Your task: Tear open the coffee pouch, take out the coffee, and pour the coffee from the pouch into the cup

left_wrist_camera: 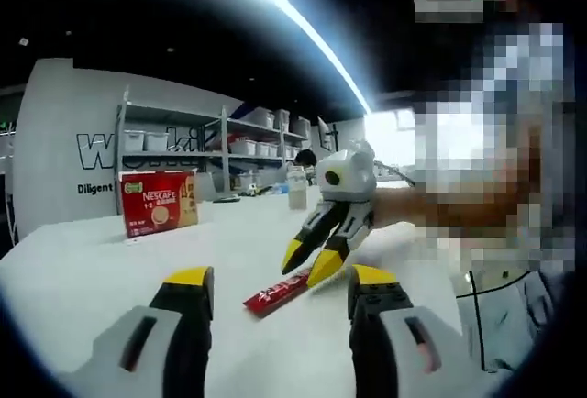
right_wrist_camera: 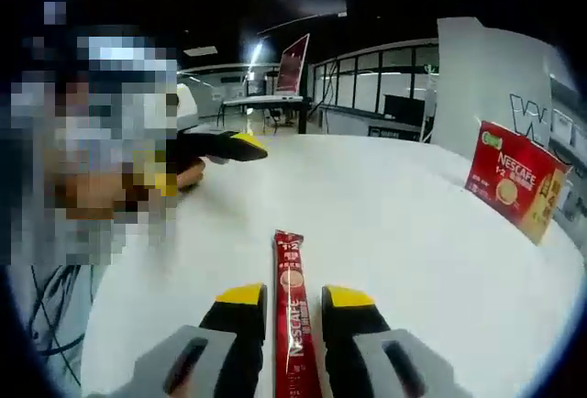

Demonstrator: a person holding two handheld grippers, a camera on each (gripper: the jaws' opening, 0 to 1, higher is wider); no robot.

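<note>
A red coffee stick pouch lies flat on the white table. In the right gripper view the pouch runs lengthwise between the jaws of my right gripper, which stand narrowly apart with a thin gap on each side. From the left gripper view, the right gripper comes in from the right, its yellow tips down at the pouch's far end. My left gripper is open wide just short of the pouch's near end, holding nothing. A translucent cup stands further back. The left gripper also hovers over the table's left part.
A red Nescafe box stands upright at the back left of the table, and the same box is at the right. Shelves with white bins line the far wall. A person's hand holds the left gripper.
</note>
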